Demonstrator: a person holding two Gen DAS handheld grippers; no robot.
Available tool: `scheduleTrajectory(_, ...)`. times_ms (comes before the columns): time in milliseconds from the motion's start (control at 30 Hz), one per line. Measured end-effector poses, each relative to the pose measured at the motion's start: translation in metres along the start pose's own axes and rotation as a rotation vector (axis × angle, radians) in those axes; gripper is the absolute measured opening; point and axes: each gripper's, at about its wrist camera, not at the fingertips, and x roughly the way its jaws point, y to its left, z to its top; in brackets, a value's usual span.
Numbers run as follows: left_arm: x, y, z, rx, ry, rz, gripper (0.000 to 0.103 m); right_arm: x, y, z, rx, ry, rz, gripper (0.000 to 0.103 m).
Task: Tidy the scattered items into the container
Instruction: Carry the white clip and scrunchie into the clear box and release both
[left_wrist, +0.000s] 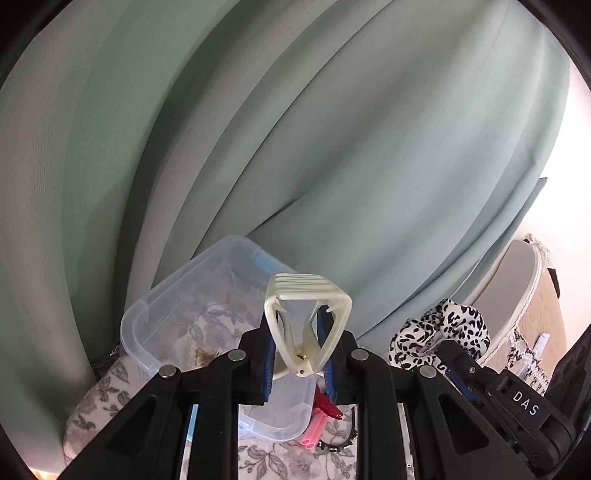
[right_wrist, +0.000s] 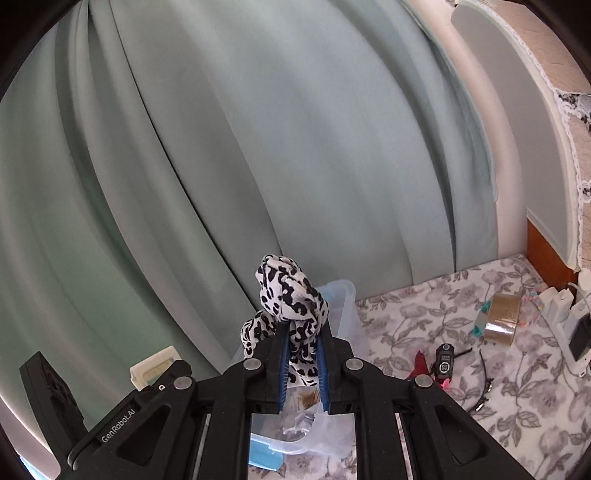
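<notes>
My left gripper (left_wrist: 301, 354) is shut on a cream claw hair clip (left_wrist: 306, 321) and holds it raised above the near edge of a clear plastic container (left_wrist: 147, 332). My right gripper (right_wrist: 301, 354) is shut on a black-and-white leopard-print scrunchie (right_wrist: 291, 295), raised above the same container (right_wrist: 347, 306). The scrunchie also shows at the right of the left wrist view (left_wrist: 439, 328). A brown item lies inside the container (left_wrist: 203, 356). The clip shows at the lower left of the right wrist view (right_wrist: 153, 365).
On the floral bedspread (right_wrist: 424, 314) lie a red clip (left_wrist: 327, 406), a pink item (left_wrist: 314, 434), a black headband (right_wrist: 484, 387), a small black device (right_wrist: 444, 363) and a roll of brown tape (right_wrist: 502, 319). A green curtain (left_wrist: 295, 129) hangs behind. A white charger (right_wrist: 569, 321) sits at right.
</notes>
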Motion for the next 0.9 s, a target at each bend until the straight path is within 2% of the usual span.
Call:
scheduleTrajectory(367,0.050,0.044,-0.009,-0.090,0.137,0.071,0.022,0.065,-0.002,-0.034,-0.028,0.175,-0.035,0.014)
scheduleTrajectory(533,0.058,0.059,-0.012,-0.122,0.157,0.101,0.022,0.091,-0.008,-0.053,-0.029,0.252,-0.031,0.014)
scheduleTrajectory(667,0.069,0.061,-0.013,-0.131,0.176,0.114,0.022,0.096,-0.004,-0.062,-0.042,0.292,-0.019,0.015)
scheduleTrajectory(900,0.082,0.068,-0.011,-0.126,0.183,0.125,0.022,0.111,-0.006,-0.070,-0.052,0.325,0.004,0.017)
